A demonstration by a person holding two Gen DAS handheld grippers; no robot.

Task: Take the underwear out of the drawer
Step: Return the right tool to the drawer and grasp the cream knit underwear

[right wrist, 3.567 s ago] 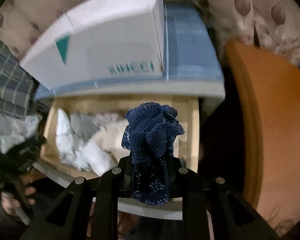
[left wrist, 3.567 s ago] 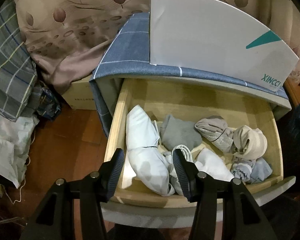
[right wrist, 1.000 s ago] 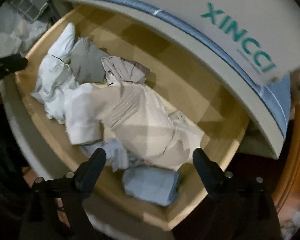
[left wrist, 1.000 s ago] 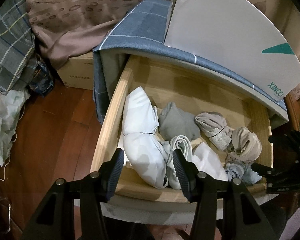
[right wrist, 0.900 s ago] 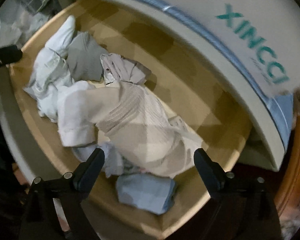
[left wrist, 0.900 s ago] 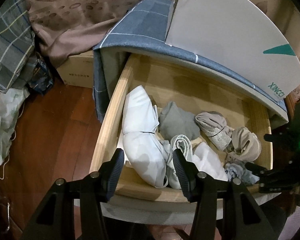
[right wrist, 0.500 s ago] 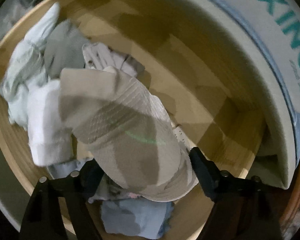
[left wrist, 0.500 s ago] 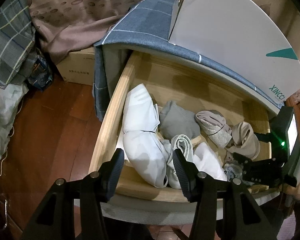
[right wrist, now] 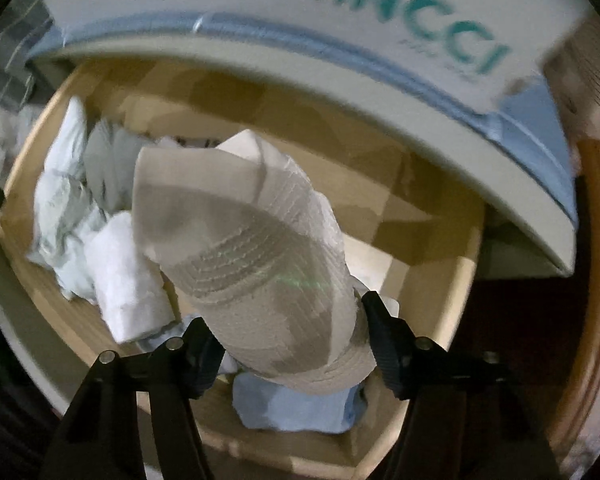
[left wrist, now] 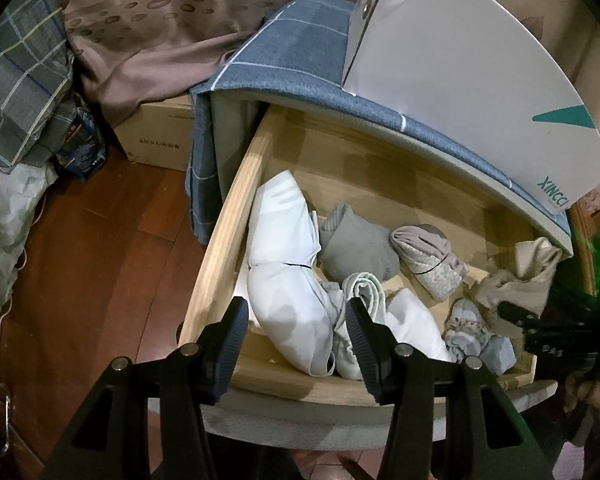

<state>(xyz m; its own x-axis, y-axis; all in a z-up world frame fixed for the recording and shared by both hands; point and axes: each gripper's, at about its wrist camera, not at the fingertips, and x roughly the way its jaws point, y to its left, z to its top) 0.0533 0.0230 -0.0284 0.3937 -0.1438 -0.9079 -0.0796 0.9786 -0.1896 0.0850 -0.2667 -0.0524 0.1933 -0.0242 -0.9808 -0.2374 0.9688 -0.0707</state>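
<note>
Tongs, right (right wrist: 290, 320), closing round beige underwear (right wrist: 256, 264) in drawer (right wrist: 456, 304)

The open wooden drawer (left wrist: 220, 256) offers free room mainly along its back: the bare floor (left wrist: 384, 184) behind the clothes lies clear, though the overhanging cabinet top (left wrist: 300, 68) and the white box (left wrist: 460, 64) on it roof that stretch. The front half is crowded with folded pieces, the white bundle (left wrist: 284, 272) at the left, the grey one (left wrist: 356, 248) mid-drawer, small ones toward the right. The right gripper (right wrist: 292, 320), its jaws just closing about the beige underwear (right wrist: 260, 264), fills the right corner; the pads seem to touch the cloth, though blur leaves it unsure. The left gripper (left wrist: 296, 320) hangs open over the front rim.
</note>
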